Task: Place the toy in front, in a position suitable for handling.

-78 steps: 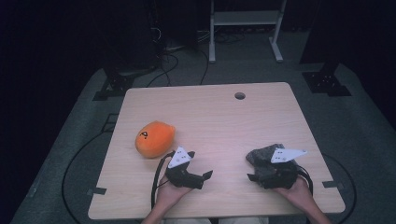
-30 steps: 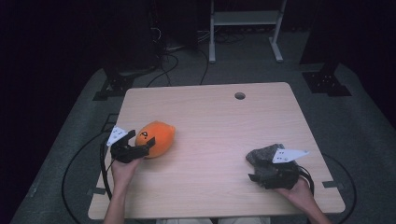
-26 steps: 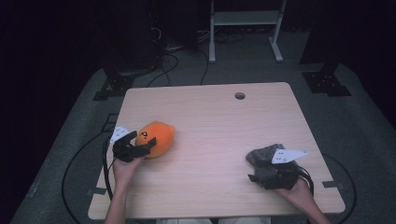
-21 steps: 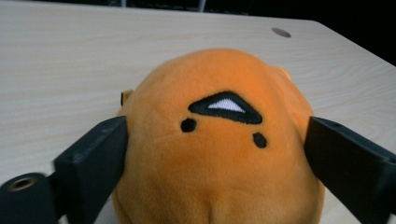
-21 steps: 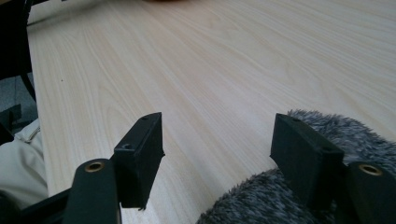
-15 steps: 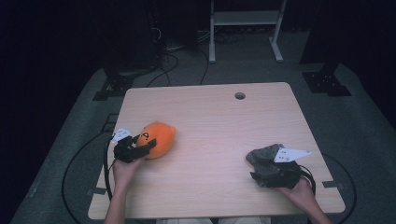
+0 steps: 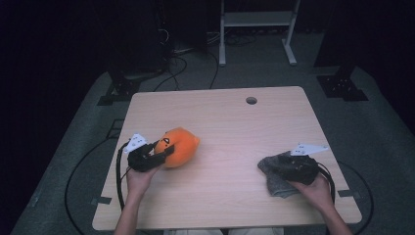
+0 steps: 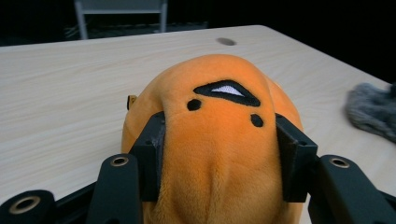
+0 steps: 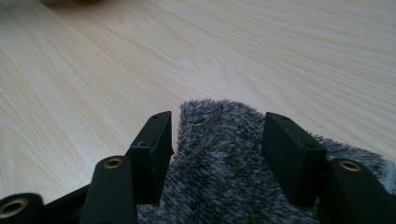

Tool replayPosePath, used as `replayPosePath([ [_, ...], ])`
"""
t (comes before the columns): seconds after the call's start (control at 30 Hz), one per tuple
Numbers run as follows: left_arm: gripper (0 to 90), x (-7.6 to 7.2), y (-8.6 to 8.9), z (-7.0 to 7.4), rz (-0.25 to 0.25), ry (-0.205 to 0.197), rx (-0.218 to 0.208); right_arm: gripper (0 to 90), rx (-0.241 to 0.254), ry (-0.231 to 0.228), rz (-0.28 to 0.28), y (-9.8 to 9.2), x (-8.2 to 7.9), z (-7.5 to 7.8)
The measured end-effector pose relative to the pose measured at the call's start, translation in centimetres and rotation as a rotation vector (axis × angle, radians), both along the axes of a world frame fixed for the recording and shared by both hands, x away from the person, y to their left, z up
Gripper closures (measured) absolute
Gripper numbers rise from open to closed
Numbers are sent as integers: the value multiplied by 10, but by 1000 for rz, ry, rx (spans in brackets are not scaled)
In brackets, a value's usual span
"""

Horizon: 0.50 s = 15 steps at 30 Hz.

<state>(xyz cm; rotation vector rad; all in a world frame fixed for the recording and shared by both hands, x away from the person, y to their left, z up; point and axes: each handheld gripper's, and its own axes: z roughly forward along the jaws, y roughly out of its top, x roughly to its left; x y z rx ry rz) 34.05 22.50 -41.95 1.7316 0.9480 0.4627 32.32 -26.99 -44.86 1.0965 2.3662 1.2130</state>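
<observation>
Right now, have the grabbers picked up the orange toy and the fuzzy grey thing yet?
Partly. The left gripper has squeezed shut on the orange plush toy, which seems to rest on the table. The right gripper has been closing around the grey fuzzy cloth; its pads sit beside it, not clearly pinching. Finishing that grip and lifting both are left.

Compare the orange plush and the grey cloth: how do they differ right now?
The orange plush is rounded and bulky, with a stitched face; the grey cloth is shaggy and lies low and crumpled. The left gripper is shut on the plush, squeezing its sides; the right gripper straddles the cloth, its jaws just closing, pads not clearly pressing. Both are soft and rest on the table.
</observation>
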Motion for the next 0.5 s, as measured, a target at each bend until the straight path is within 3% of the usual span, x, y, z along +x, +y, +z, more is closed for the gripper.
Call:
replayPosePath([
  [0.13,461,-8,-27,4,-88,-18,28,417,-39,45,5,5,6,-6],
  [0.3,458,-16,-50,5,-157,-25,37,445,-107,76,-8,11,9,-13],
  [0.33,457,-21,-62,6,-195,-29,51,464,-144,88,-11,14,10,-17],
  [0.5,454,-28,-86,4,-259,-32,52,565,-163,90,-22,17,8,-19],
])
